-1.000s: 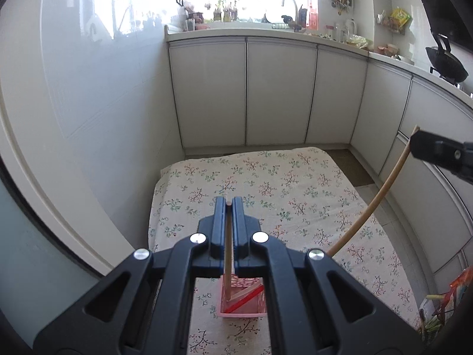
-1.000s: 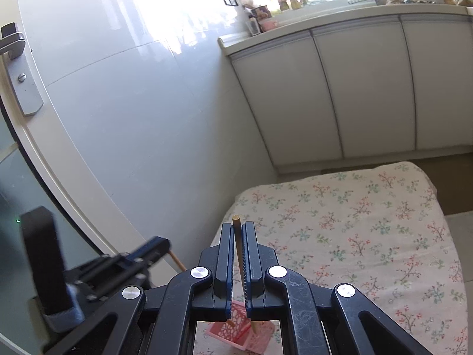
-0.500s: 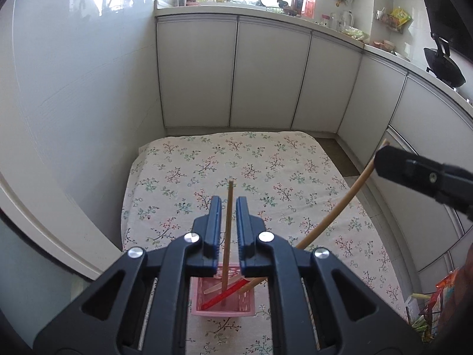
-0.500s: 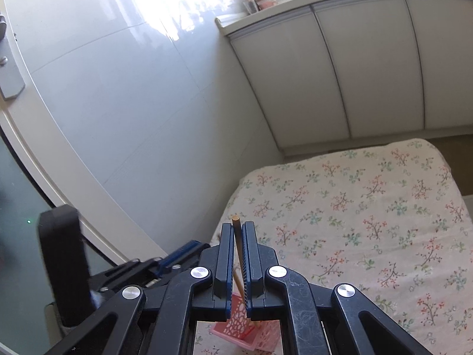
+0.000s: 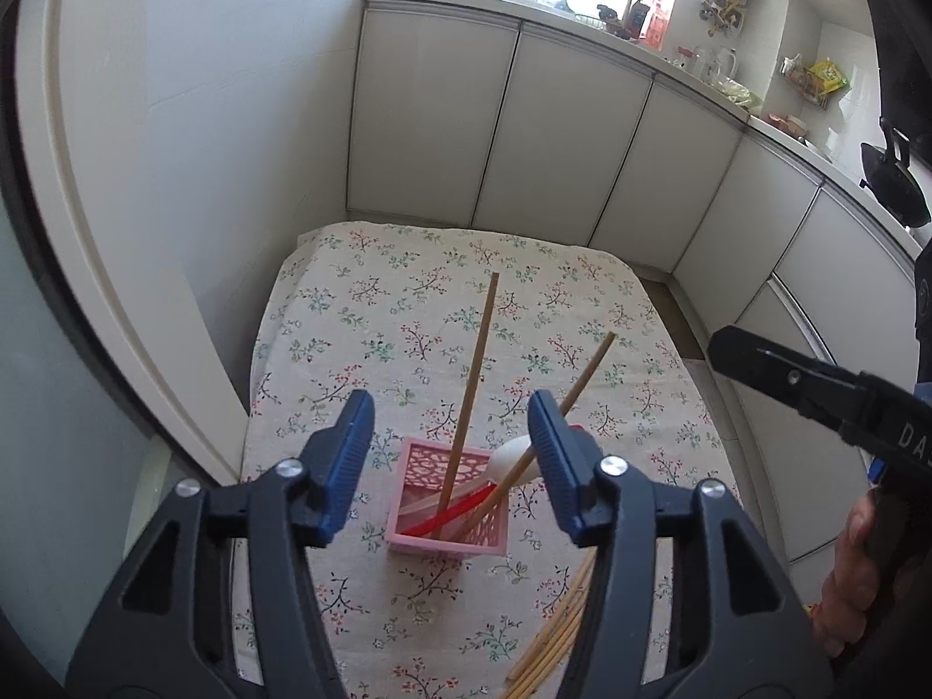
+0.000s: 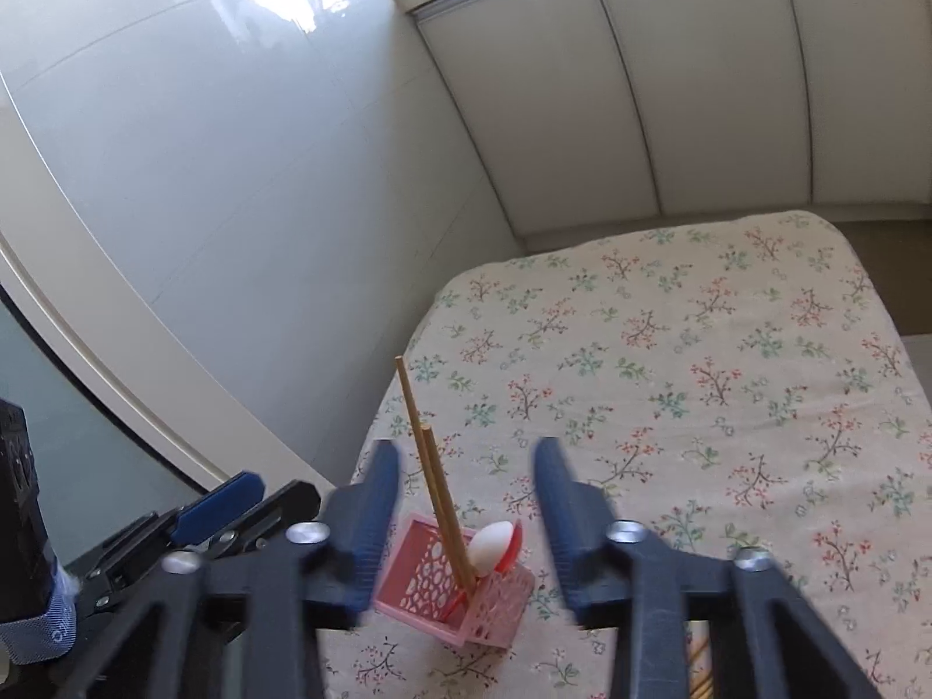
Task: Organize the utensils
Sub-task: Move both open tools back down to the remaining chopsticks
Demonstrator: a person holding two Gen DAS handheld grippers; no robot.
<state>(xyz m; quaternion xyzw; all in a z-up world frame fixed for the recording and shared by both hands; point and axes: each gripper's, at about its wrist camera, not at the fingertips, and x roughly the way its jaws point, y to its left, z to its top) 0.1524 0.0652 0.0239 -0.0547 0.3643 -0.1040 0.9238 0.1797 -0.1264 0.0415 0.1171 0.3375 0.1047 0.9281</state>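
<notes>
Left gripper [image 5: 445,437]: jaws have just been opening and now stand apart; the chopstick [image 5: 469,396] they clamped a second ago rises free between the fingers [image 5: 349,454], touching neither, lower end inside the pink basket [image 5: 448,515]. Basket sits near the front of the floral-cloth bench [image 5: 408,291] and also holds a red utensil [image 5: 448,515] and a white spoon [image 5: 509,457] leaning on its right rim. Second chopstick [image 5: 559,408] leans right out of the same basket; half a second ago it was pinched in the right gripper [image 6: 466,483], whose jaws have likewise just been opening and now stand apart with nothing pressed, both sticks near its left finger. Judgement: both chopsticks released into the basket, this placement done. Right of the basket, a bundle of loose chopsticks [image 5: 553,641] lies on the cloth, partly hidden behind the left gripper's right finger, so more sorting remains. Risk: the leaning sticks could tip the light basket.
</notes>
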